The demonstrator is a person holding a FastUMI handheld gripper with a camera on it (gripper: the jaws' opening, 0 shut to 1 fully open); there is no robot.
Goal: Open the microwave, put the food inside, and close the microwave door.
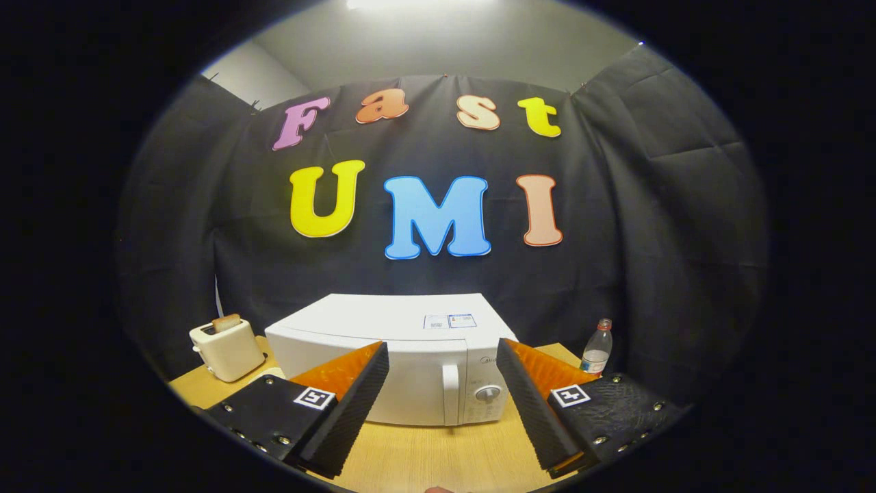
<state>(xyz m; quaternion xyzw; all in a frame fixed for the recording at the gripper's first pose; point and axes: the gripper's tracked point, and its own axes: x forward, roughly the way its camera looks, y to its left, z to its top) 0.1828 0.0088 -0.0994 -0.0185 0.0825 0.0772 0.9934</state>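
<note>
A white microwave [404,356] stands on the wooden table [438,452] just beyond my fingers, its door shut. Its vertical handle [449,394] and a round knob [487,393] sit on the right part of the front, seen through the gap between the fingers. My gripper [443,359] is open, held above the table a short way in front of the microwave, with nothing between its fingers.
A cream toaster [227,349] with a slice of bread [226,322] sticking out stands left of the microwave. A clear plastic bottle [597,348] stands to the right, near the table's far corner. Black cloth closes the booth behind.
</note>
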